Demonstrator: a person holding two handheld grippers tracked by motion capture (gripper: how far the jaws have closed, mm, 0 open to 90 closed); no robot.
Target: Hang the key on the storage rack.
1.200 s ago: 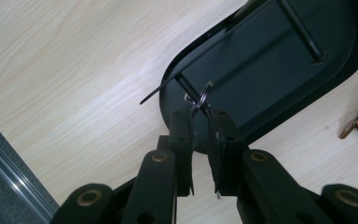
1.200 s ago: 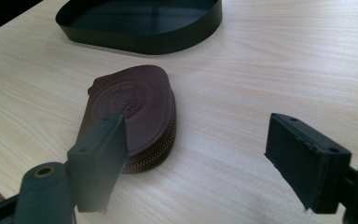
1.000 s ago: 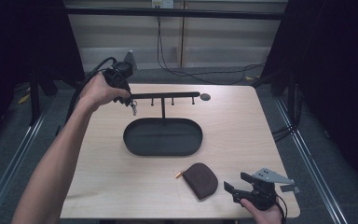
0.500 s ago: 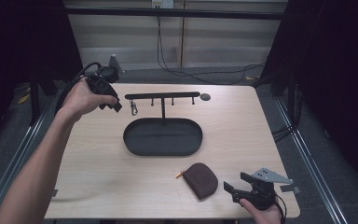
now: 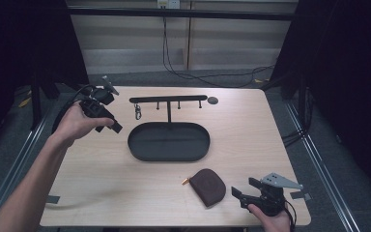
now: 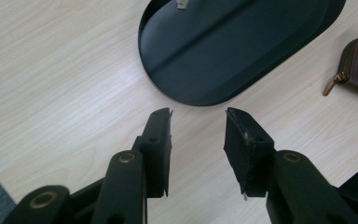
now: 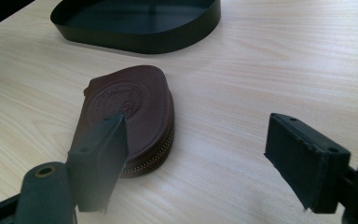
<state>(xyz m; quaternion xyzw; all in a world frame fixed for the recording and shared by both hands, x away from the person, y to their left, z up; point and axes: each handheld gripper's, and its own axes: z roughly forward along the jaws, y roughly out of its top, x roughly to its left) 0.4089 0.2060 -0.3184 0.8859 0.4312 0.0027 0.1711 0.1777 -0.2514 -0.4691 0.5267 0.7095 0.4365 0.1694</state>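
A black oval tray (image 5: 134, 145) carries a T-shaped rack (image 5: 169, 99) with several hooks; a keyring (image 5: 137, 115) hangs from the leftmost hook. My left gripper (image 5: 114, 125) hovers left of the tray, apart from the rack. Its jaws have just been opening and it (image 6: 198, 116) is open with nothing between them, pointing at the tray (image 6: 200, 95) edge. A brown leather zip pouch (image 5: 209, 186) lies near the front edge. My right gripper (image 5: 242, 193) rests just right of it, open (image 7: 198, 123), the pouch (image 7: 135, 100) lying ahead of its left jaw.
A small dark disc (image 5: 213, 100) lies on the table beyond the rack's right end. The pouch's brass zip pull (image 6: 333, 84) points toward the tray. Bare light wood (image 5: 251, 130) spreads right of the tray. Cables run on the floor behind the table.
My left hand drew back left and down from the rack's left end, leaving the keyring hanging on its hook, and its jaws stand wider. The right gripper stayed put.
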